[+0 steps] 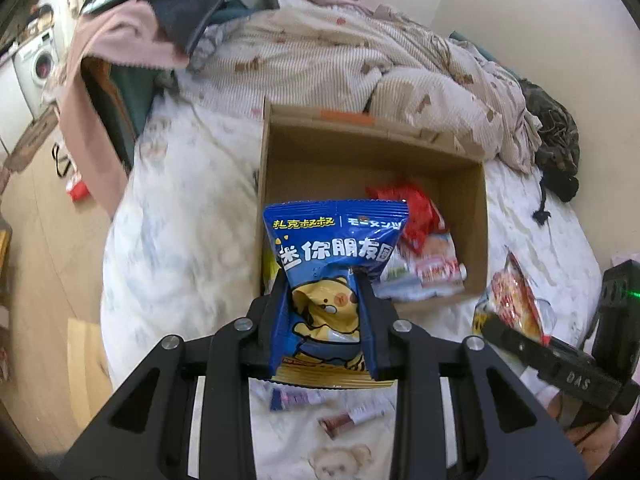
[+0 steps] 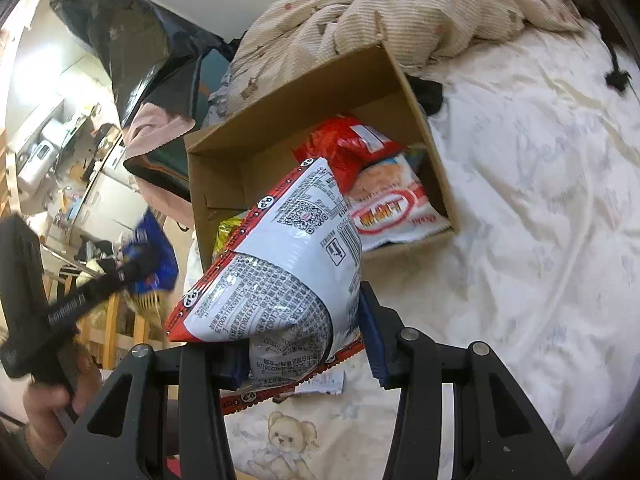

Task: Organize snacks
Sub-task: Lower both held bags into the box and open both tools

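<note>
Our left hand-held gripper was clamped on a blue snack bag printed with "迷你朋友" in white and a yellow cartoon bear; its top strip read "扎克叔叔". The bag hung over the near-left corner of the cardboard box on the bed.

Our right hand-held gripper gripped a white, red-edged packet, back side up: QR code and dense fine print, too small to read.

In the box, toward 1 o'clock, lay a red bag and a white pouch with red lettering, blurred. The box's left half looked bare.

At 6 o'clock two small bars lay on the sheet, labels unreadable. "DAS" showed on the other gripper's body at 4 o'clock.
</note>
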Tool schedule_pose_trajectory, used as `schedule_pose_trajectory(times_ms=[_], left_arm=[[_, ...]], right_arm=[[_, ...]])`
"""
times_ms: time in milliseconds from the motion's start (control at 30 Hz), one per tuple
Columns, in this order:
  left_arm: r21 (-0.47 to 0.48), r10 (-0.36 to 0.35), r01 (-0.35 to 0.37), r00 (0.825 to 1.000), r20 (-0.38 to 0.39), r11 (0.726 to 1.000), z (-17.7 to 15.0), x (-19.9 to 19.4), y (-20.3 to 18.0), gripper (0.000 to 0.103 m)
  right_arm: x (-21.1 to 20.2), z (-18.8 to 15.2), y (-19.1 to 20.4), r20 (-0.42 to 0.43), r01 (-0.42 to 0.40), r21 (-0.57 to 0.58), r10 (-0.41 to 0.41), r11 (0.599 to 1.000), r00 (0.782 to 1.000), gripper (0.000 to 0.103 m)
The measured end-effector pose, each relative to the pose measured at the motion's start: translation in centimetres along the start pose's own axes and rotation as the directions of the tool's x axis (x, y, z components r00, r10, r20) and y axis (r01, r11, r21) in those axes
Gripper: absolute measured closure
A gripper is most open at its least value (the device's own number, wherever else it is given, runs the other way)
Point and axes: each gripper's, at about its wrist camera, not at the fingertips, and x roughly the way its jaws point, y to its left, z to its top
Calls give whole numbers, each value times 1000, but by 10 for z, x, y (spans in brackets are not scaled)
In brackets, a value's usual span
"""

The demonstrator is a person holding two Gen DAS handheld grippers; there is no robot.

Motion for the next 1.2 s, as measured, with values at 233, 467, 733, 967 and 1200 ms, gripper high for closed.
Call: schedule_pose_trajectory(times_ms=[233,467,733,967,1200], left_arm=[[20,31,-31,1000,0,999,36,41,-2,76],[19,-15,15,1000,-14,1000,45,88,4,76],[31,16,-17,999,45,999,61,98,8,74],[22,46,-47,999,13,999,55,109,13,71],[-17,-29,29,999,15,999,56,95,14,33]], right_arm=[[25,46,25,27,-46,-93,49,995,998,55],[89,87,49,-25,-49,-213,45,976,999,55],[145,107,53,-67,26,-271,-46,962,997,54],[159,103,44,-109,90,-253,-120,963,987,54],[146,108,27,-127,-1,-111,-13,994,992,30]])
